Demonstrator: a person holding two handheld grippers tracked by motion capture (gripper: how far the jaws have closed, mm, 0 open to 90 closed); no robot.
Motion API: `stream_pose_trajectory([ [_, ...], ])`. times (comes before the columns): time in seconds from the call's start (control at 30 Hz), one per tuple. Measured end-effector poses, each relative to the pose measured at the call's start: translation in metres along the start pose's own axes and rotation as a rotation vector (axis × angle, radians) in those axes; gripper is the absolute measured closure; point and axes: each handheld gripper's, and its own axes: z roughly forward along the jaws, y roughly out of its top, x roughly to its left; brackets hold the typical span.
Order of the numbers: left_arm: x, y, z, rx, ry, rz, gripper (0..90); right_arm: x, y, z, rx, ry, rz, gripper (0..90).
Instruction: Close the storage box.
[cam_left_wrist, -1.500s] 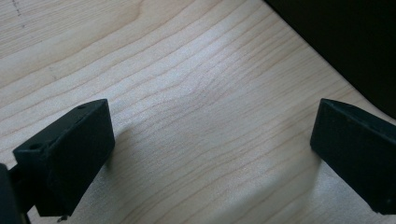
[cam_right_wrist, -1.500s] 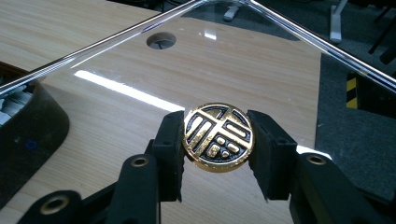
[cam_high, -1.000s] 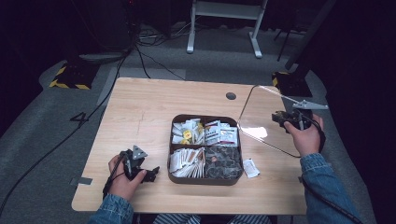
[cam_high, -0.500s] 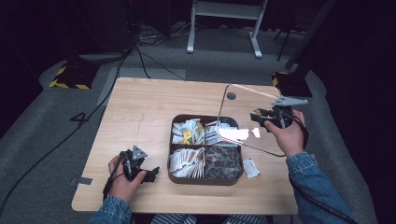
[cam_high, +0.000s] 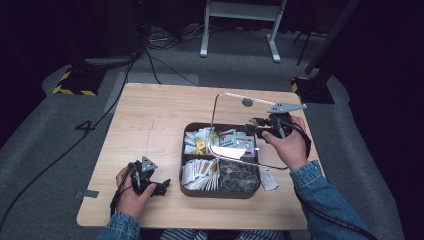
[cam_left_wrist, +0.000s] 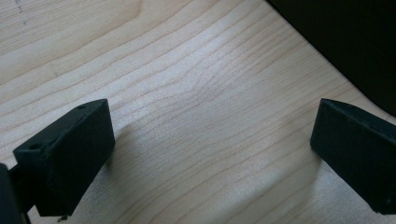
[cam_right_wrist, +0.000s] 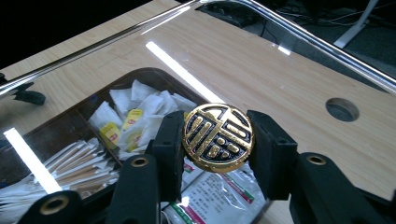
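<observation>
My right gripper has its jaws clamped on the round gold-and-black knob of a clear lid, which hangs tilted above the brown compartment box. My left gripper rests on the bench near the front edge, just left of the box, jaws spread wide with nothing between them.

Near me the box holds paper sticks and dark packets; the 2 far compartments hold sachets. A loose sachet lies beside the box on the right.

My worry: the lid hangs from 1 small knob, so it could swing or twist in the grip and land crooked on the rim, or catch sachets standing proud. With nothing bracing the box, a knock could also shove it.
</observation>
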Motion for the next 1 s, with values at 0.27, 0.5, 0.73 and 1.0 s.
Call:
stream_pose_trajectory([
  [0.27,0.0,0.0,0.0,0.0,0.0,-0.001,0.1,0.018,0.002,0.011,0.021,0.032,-0.028,58.7],
  [0.5,0.0,0.0,0.0,0.0,0.0,0.0,0.1,0.03,0.0,0.024,0.033,0.052,-0.048,58.6],
  [0.73,0.0,0.0,0.0,0.0,-0.001,-0.001,0.1,0.041,-0.007,0.04,0.056,0.069,-0.065,58.6],
  [1.0,0.0,0.0,0.0,0.001,-0.001,-0.001,0.0,0.051,-0.017,0.059,0.079,0.082,-0.076,58.6],
])
